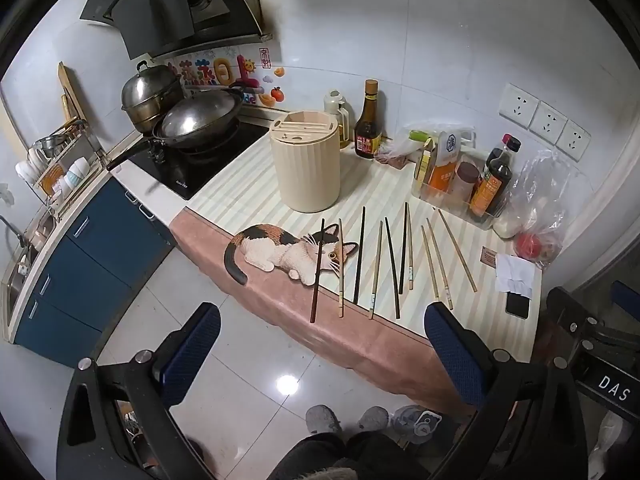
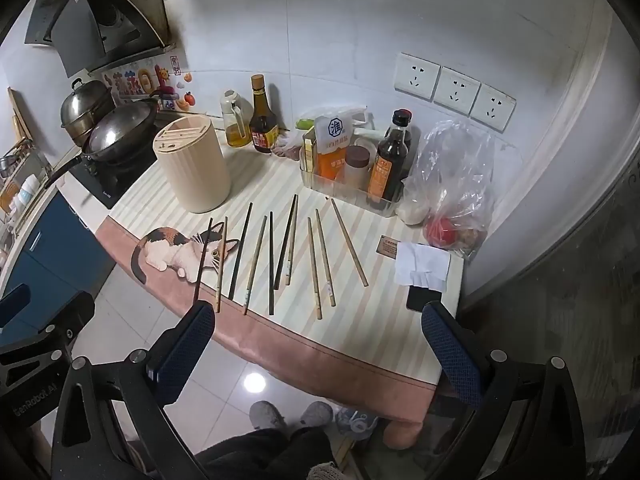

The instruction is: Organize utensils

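Ten chopsticks lie in front of the one cream utensil holder (image 1: 306, 168): four dark chopsticks (image 1: 359, 256) and six light wooden chopsticks (image 1: 458, 250). Behind the holder stand one oil jug (image 1: 336, 114) and one sauce bottle (image 1: 368, 124). To its right are three wall sockets (image 1: 546, 122); to its left one wok (image 1: 200, 118) and one steamer pot (image 1: 150, 92).

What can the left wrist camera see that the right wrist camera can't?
Only the left wrist view takes in the dish rack and the sink at far left. Only the right wrist view shows the whole tomato bag. Both share the chopsticks, the beige holder and open grippers, left gripper, right gripper.
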### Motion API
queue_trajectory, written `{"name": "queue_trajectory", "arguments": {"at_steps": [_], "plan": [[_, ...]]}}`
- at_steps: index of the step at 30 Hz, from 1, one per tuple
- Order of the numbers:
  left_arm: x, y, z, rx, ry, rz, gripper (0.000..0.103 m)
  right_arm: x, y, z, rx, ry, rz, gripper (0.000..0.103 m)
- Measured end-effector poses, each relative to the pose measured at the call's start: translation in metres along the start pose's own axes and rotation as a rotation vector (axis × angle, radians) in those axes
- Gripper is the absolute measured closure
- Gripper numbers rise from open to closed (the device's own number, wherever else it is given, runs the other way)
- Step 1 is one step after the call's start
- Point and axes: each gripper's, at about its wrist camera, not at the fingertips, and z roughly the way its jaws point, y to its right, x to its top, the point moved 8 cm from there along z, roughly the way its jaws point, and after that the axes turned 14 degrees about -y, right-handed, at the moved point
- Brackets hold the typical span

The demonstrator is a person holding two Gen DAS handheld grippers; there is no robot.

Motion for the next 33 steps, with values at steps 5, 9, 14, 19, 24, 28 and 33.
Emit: {"name": "queue_trajectory", "arguments": {"at_steps": [5,9,14,19,24,28,33], "plan": [[0.000,0.001,0.000,-0.010,-0.006,-0.002,0.000,-0.003,-0.001,0.000,0.000,0.002,0.000,0.000],[0.000,0.001,0.001,-0.012,-0.005,-0.001,0.000,0.000,0.002,-0.004,0.001,0.005,0.003,0.000],[0.000,0.001,-0.004,-0.018,-0.006,0.003,0.000,0.005,0.002,-0.005,-0.004,0.010,0.004,0.000],[0.000,0.001,-0.004,-0.017,-0.004,0.003,0.000,0.003,0.002,-0.009,-0.003,0.014,0.003,0.000],[0.001,0.003,-0.004,-0.017,-0.001,0.001,0.000,0.002,0.001,-0.011,0.000,0.021,-0.002,0.000],[0.005,0.004,-0.005,-0.017,0.002,-0.001,0.000,0.002,0.000,-0.013,0.003,0.025,-0.008,0.000],[0.006,0.010,-0.012,-0.018,0.011,0.002,0.000,0.003,-0.002,-0.013,0.011,0.030,-0.015,0.000]]}}
